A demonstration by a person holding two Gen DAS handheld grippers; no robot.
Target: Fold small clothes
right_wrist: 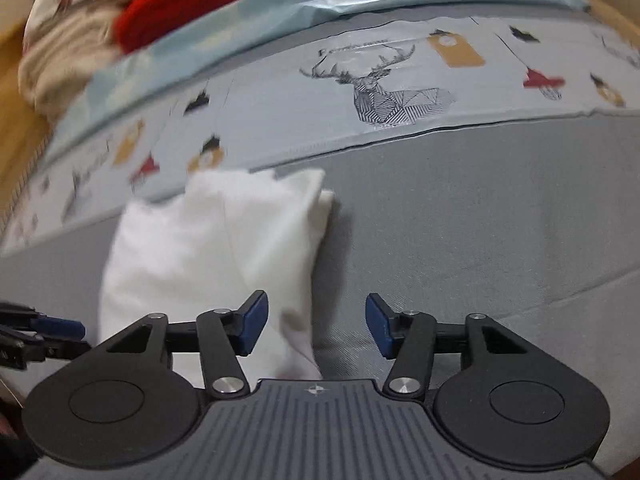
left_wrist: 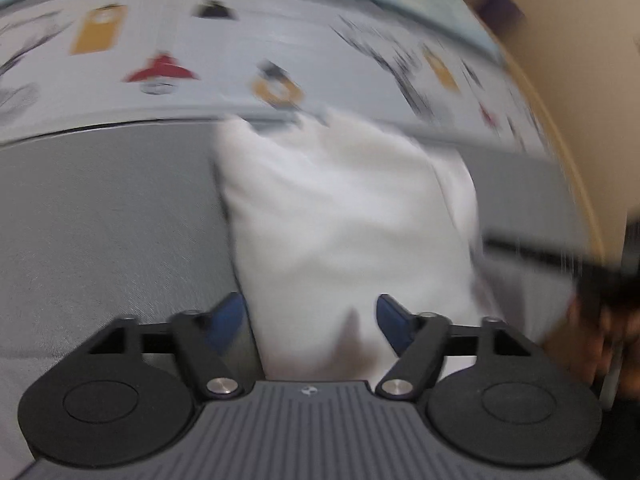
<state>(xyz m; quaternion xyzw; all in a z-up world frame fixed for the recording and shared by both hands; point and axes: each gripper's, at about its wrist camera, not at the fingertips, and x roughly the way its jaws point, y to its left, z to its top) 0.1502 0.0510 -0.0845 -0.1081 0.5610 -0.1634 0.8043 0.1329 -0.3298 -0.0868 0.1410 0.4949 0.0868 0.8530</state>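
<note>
A small white garment [left_wrist: 340, 220] lies folded into a narrow upright rectangle on the grey fabric surface [left_wrist: 100, 220]. My left gripper [left_wrist: 312, 320] hovers over its near end, open, with the cloth's near edge showing between the blue pads and neither pad pressing on it. In the right wrist view the same white garment [right_wrist: 212, 248] sits left of centre. My right gripper [right_wrist: 316, 322] stands open over its near right edge, gripping nothing. The left gripper's fingers [right_wrist: 60, 326] show at the left border. The left wrist view is blurred.
Behind the garment runs a pale sheet printed with a deer [right_wrist: 384, 92] and coloured tags, then a light blue cover [right_wrist: 280, 12]. A pile of red and cream clothes [right_wrist: 160, 12] lies at the far left. Grey surface [right_wrist: 500, 220] spreads to the right.
</note>
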